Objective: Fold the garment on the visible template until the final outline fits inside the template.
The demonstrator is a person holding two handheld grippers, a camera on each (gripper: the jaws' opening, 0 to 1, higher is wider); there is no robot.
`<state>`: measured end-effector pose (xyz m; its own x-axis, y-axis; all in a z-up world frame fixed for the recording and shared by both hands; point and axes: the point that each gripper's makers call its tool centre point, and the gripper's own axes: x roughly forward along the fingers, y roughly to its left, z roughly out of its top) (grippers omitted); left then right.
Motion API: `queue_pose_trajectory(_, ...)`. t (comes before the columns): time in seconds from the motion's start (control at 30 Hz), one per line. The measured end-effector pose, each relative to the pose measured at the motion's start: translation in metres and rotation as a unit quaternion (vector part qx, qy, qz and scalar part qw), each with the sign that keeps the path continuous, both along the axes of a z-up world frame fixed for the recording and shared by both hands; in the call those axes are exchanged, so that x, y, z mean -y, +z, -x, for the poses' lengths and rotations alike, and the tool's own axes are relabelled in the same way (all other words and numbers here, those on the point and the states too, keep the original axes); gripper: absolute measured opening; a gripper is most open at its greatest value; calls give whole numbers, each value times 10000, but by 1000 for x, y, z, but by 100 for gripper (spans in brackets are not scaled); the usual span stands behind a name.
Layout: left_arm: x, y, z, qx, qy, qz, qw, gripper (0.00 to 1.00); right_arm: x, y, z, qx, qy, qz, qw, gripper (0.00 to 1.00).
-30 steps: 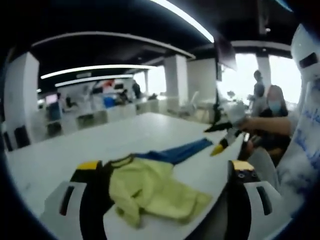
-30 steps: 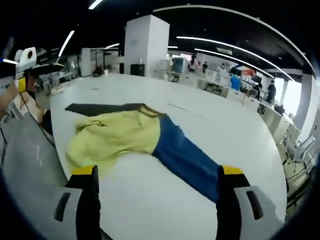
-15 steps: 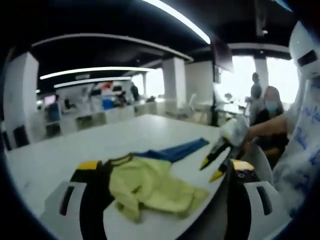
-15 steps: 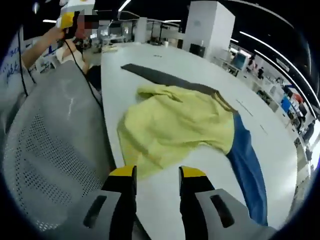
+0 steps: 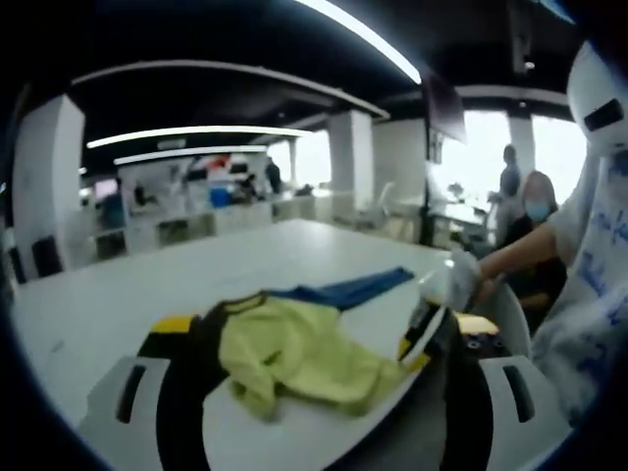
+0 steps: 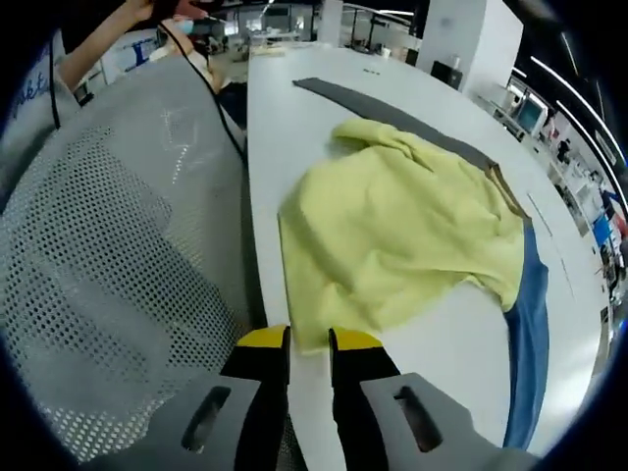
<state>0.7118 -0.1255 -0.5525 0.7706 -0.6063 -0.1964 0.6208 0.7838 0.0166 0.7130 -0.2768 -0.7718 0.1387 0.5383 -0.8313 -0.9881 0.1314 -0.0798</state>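
- just beyond the right gripper (image 6: 307, 341) tips lies the near hem of the garment (image 6: 412, 235); the jaws stand narrowed to a thin gap with nothing between them, short of the cloth edge and at the table (image 6: 285, 128) edge.
- garment lies crumpled on the white table, its yellow body near, a blue part (image 6: 530, 324) trailing far and to the right; its long axis looks to run from the gripper away toward the far right.
- dark grey strip (image 6: 392, 110) runs along the table past the garment's far side, partly under it; whether that is the template i cannot tell.
- left gripper (image 5: 319, 339) has its jaws wide apart, empty; the garment (image 5: 294, 348) sits between and just past them, with the blue part (image 5: 343, 291) farther off.
- right gripper (image 5: 422, 339) shows at the garment's right corner in the left gripper view, so by my judgement it is the nearer one to take the hem.
- mesh chair back (image 6: 108, 294) sits left of the table edge, beside the right gripper.
- count: one garment, one grey strip, two grippers, one mesh chair.
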Motion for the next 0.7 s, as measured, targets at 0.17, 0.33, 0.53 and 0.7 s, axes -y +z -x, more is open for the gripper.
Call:
queue_pose_trajectory(0.17, -4, -3, 1, -66, 66, -41, 9999, 100, -1, -6, -2, 33, 87, 83, 9999, 16)
queue_pose_trajectory(0.33, -8, -4, 0, -91, 120, -53, 9999, 100, -3, -8, -4, 26, 114, 117, 9999, 14)
queue_pose_trajectory(0.53, -10, -4, -4, -86, 126, -74, 9999, 100, -3, -8, -5, -27, 89, 71, 9999, 12)
queue_pose_trajectory(0.7, -5, -8, -5, -102, 72, -211, 9997, 99, -1, -9, -9, 119, 58, 108, 9999, 5)
